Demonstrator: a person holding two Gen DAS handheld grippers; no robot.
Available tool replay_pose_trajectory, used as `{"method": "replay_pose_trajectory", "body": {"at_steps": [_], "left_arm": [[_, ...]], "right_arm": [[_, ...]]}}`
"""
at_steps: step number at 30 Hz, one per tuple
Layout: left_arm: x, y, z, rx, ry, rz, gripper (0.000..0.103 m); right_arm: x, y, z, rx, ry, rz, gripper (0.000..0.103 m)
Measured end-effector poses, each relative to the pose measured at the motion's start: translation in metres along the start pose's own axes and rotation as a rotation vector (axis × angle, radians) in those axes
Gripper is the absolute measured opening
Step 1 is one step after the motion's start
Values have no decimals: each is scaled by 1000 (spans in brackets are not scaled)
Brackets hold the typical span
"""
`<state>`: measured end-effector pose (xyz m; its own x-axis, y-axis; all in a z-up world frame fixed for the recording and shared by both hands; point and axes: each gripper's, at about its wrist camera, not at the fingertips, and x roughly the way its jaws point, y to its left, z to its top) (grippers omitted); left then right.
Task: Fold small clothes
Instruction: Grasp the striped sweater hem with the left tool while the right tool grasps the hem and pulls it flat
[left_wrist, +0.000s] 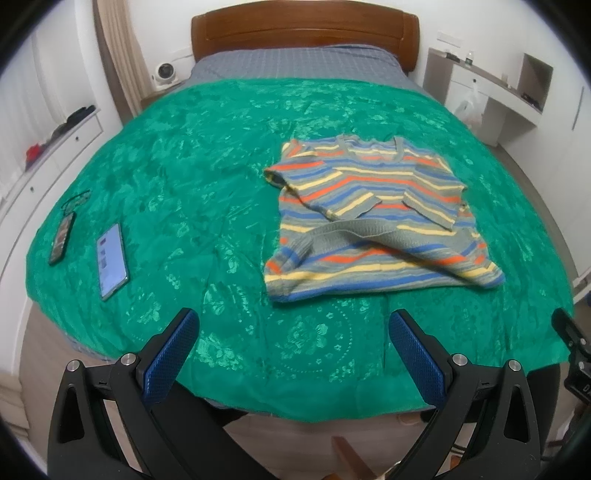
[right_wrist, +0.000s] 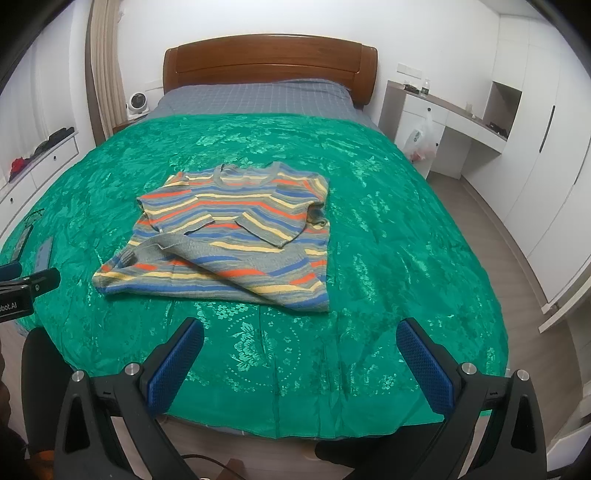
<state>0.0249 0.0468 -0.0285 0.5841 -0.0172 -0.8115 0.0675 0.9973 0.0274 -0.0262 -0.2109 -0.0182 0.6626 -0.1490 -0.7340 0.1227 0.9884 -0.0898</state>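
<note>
A small striped sweater (left_wrist: 373, 218) in grey, blue, orange and yellow lies on the green bedspread (left_wrist: 207, 177), both sleeves folded in over the chest and the hem partly turned up. It also shows in the right wrist view (right_wrist: 229, 236). My left gripper (left_wrist: 291, 332) is open and empty, above the bed's near edge, short of the sweater's hem. My right gripper (right_wrist: 301, 339) is open and empty, also near the front edge, just short of the sweater.
Two phones (left_wrist: 112, 256) lie on the bedspread at the left. The wooden headboard (left_wrist: 306, 33) is at the far end. A white desk (right_wrist: 454, 122) and wardrobe (right_wrist: 546, 166) stand to the right, drawers (left_wrist: 55, 147) to the left.
</note>
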Motion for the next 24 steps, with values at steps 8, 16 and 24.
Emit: {"method": "replay_pose_trajectory", "body": {"at_steps": [8, 16, 24], "left_arm": [[25, 7, 13, 95, -1, -65, 103], [143, 9, 43, 252, 113, -84, 98], [196, -1, 49, 279, 188, -99, 7]], "right_arm": [[8, -6, 3, -36, -11, 62, 103], [137, -61, 52, -183, 72, 171, 93], [256, -22, 61, -231, 337, 435, 55]]}}
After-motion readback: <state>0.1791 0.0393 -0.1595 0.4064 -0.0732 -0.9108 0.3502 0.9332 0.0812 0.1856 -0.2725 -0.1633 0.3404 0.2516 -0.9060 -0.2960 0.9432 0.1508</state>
